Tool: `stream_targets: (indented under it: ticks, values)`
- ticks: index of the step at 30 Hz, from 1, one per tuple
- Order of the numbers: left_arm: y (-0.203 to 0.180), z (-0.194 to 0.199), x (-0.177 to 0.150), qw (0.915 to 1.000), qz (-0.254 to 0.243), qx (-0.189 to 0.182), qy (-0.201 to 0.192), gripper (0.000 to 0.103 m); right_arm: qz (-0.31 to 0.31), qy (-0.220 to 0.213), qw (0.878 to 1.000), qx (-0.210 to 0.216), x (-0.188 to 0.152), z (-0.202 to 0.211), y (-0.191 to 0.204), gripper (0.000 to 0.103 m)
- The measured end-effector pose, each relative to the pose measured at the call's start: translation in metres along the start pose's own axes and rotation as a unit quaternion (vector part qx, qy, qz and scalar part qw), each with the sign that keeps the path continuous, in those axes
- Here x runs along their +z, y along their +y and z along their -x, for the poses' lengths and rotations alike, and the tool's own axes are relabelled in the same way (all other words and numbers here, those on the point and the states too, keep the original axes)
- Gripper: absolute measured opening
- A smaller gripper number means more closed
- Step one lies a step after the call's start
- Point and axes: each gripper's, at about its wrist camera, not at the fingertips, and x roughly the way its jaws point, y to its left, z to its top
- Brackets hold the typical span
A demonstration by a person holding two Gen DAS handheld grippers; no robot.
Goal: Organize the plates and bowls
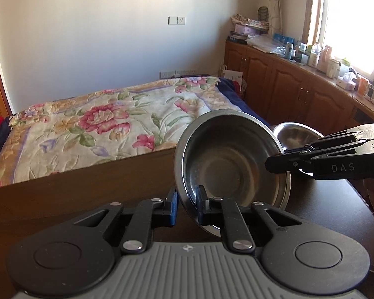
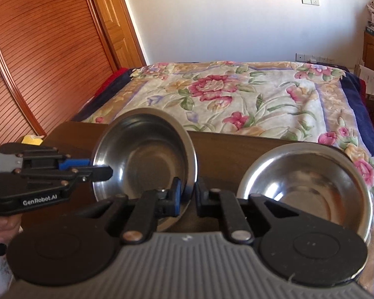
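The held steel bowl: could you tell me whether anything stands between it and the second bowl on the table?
Nothing visible does. The held bowl hangs tilted left of the second bowl, with only bare tabletop between them.

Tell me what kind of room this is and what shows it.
Most likely a bedroom. A bed with a floral blanket fills the middle, a louvered wooden wardrobe door stands beside it, and wooden cabinets cluttered with bottles run under the window.

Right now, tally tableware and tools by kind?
Steel bowls: 2 (tilted bowl gripped at its rim by both tools; second bowl flat on the table)
Plates: 0 visible
Tools: 2 (left tool, right tool)
Total: 4
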Motion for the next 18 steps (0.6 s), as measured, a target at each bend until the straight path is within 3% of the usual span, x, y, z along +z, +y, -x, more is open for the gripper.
stream_targets:
  ticks: [18]
  values:
    - [-0.016,0.056,0.009,0.9987,-0.018,-0.007,-0.048,0.015,0.013,-0.052,0.998,-0.014,0.01,0.049,0.013,0.011]
